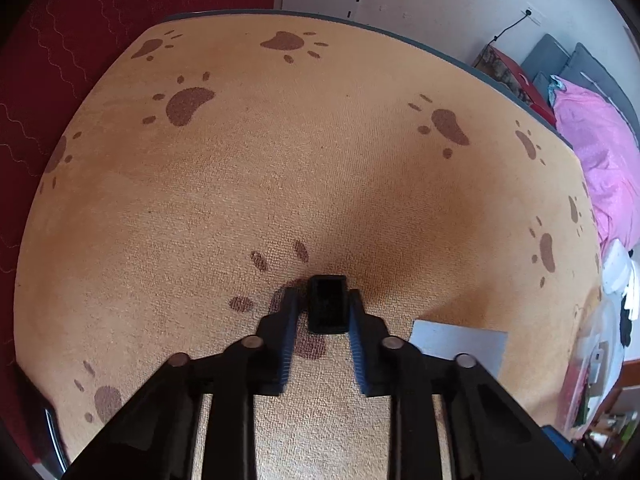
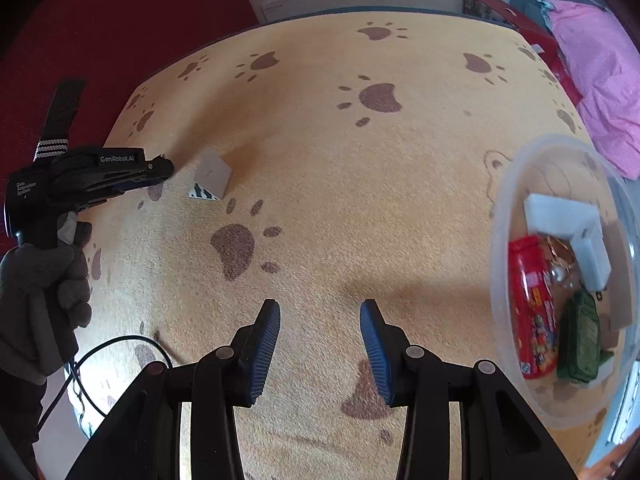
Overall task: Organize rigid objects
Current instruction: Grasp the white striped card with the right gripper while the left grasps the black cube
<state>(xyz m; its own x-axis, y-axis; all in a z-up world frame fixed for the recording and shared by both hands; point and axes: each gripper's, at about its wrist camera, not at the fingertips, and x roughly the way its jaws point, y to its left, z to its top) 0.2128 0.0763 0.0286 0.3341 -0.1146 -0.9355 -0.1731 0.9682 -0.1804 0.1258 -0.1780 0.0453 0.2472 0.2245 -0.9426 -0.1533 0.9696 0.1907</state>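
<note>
A small black rectangular box [image 1: 327,304] rests on the tan paw-print mat [image 1: 320,152]. My left gripper [image 1: 325,300] is shut on it, with a blue pad pressed against each long side. The right wrist view shows that left gripper [image 2: 162,170] at the far left, held by a gloved hand [image 2: 44,280]. My right gripper [image 2: 320,314] stands open over bare mat [image 2: 360,184] with nothing between its pads. A clear plastic bowl [image 2: 560,138] to its right holds a red packet [image 2: 532,312], a green packet [image 2: 580,336] and white foam pieces [image 2: 560,216].
A grey wedge-shaped block [image 2: 212,176] sits on the mat beside the left gripper; the left wrist view shows it as a grey slab [image 1: 460,344]. A black cable [image 2: 100,364] loops off the mat's near left corner. Red fabric [image 1: 60,60] borders the left, pink bedding [image 1: 600,140] the right.
</note>
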